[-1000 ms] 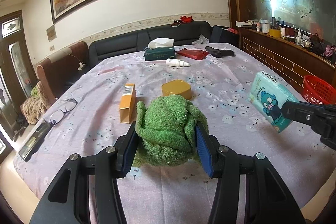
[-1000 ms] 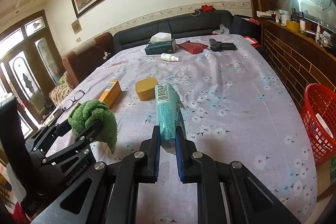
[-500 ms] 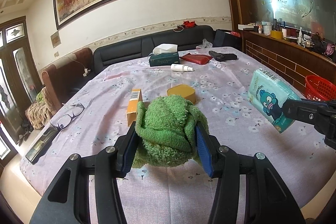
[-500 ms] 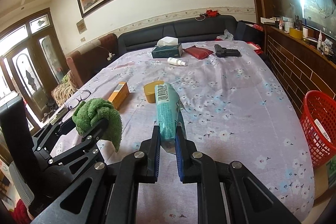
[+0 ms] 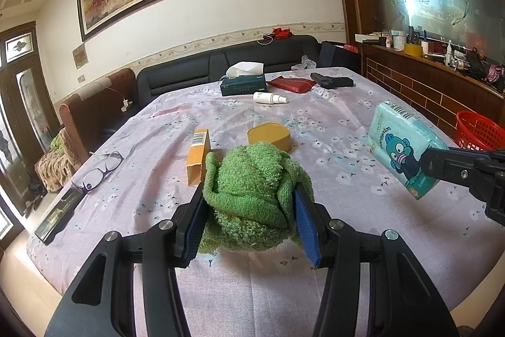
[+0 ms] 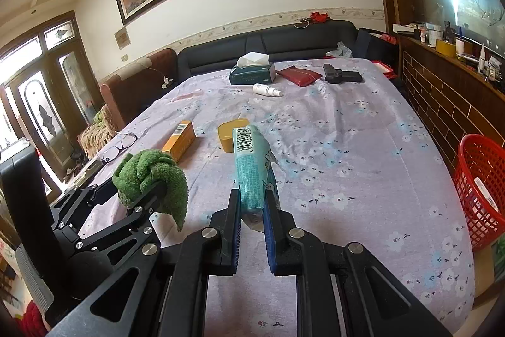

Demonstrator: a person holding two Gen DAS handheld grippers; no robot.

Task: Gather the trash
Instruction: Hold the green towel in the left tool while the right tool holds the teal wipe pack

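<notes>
My left gripper (image 5: 251, 207) is shut on a crumpled green towel (image 5: 252, 195), held above the near part of the table; from the right wrist view the same towel (image 6: 150, 177) hangs at the left. My right gripper (image 6: 252, 204) is shut on a teal tissue pack (image 6: 251, 166) with a barcode on its end. In the left wrist view that pack (image 5: 402, 147) shows a cartoon figure and floats at the right above the table. A red mesh basket (image 6: 481, 188) stands on the floor beyond the table's right edge.
On the flowered purple tablecloth (image 6: 347, 147) lie an orange box (image 5: 197, 157), a yellow tin (image 5: 268, 136), glasses (image 5: 98, 171), a dark remote (image 5: 58, 218), a green tissue box (image 5: 243, 84), a white bottle (image 5: 270, 98), a red pouch (image 5: 292, 83) and a black object (image 5: 331, 81). Sofas stand behind.
Both grippers keep their holds. The camera views have tilted slightly upward, so the table contents sit a little lower in the frames; towel and tissue pack stay in place between the pads.
</notes>
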